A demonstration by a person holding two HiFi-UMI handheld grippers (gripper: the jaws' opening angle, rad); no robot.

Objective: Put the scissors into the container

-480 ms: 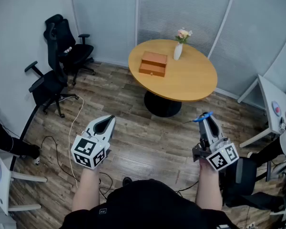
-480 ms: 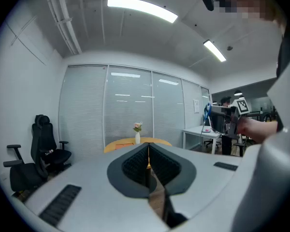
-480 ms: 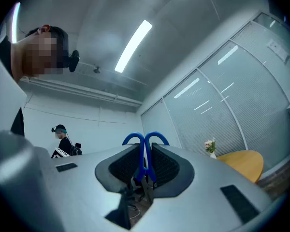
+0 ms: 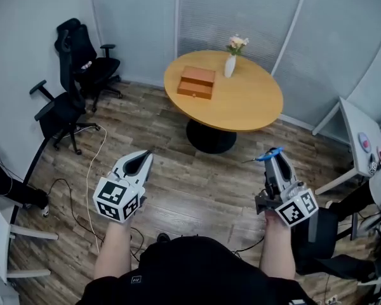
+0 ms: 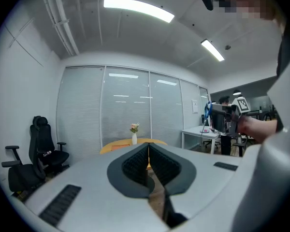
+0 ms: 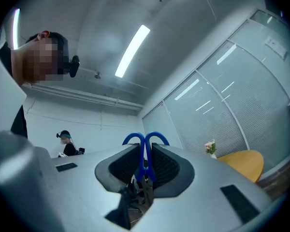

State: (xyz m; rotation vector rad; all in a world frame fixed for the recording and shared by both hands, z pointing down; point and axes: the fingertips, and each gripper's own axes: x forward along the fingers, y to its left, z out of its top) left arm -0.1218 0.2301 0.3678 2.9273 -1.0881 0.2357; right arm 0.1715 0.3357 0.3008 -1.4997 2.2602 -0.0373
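Scissors gripped, drop-off not yet done.
Your left gripper (image 4: 138, 161) is closed and empty. The wooden box (image 4: 195, 82), likely the container, sits well ahead on the round table (image 4: 247, 107). Your right gripper (image 4: 274, 159) clamps the blue-handled scissors (image 6: 145, 146).

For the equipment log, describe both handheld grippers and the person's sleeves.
Both the left gripper and right gripper have pale grey, wedge-shaped shells tapering to the jaws, which are lined with dark ribbed pads. Each carries a white cube with black square markers at the rear. The person wears a black short-sleeved top.
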